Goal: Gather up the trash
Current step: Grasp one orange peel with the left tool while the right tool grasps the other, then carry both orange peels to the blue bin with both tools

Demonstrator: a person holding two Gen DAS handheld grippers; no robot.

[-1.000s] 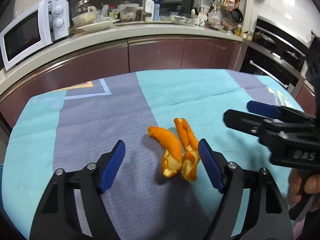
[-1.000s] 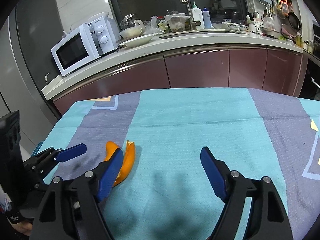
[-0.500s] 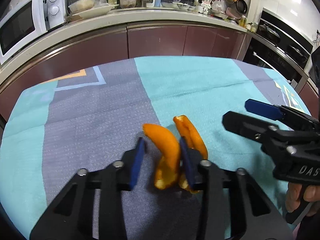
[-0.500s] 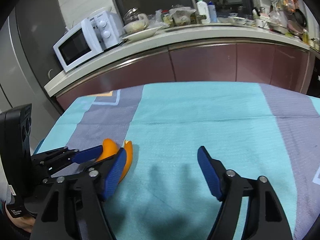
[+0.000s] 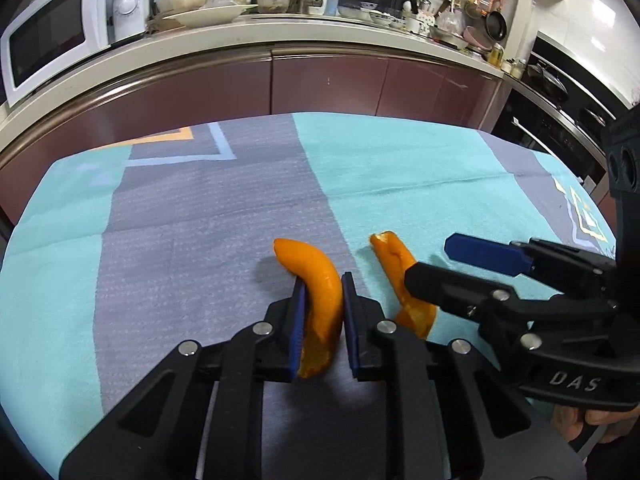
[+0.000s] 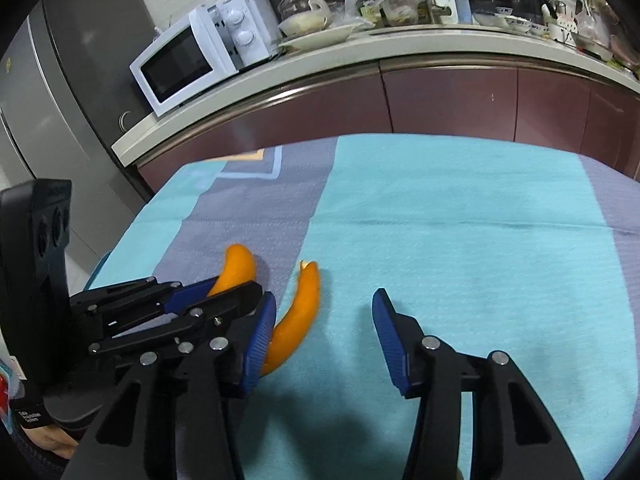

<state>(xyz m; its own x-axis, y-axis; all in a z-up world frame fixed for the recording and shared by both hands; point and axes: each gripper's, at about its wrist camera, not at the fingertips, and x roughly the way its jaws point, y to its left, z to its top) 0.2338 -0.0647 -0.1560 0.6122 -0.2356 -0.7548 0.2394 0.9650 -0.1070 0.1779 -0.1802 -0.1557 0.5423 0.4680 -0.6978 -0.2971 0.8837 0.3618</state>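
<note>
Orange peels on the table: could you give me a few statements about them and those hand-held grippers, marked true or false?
1. The left hand-held gripper is clamped on one orange peel. True.
2. The right hand-held gripper already grips the other peel. False: its jaws have been closing but stand apart, the peel beside one pad.
3. Both peels sit in a bin. False: they are over the tablecloth; no bin shows.
4. A white microwave stands on the counter. True.

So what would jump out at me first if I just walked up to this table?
Two bright orange peels on the teal and grey tablecloth. The left gripper has just been closing and pinches one orange peel; the other orange peel lies between the right gripper fingers, which have been closing but aren't gripping it.
</note>
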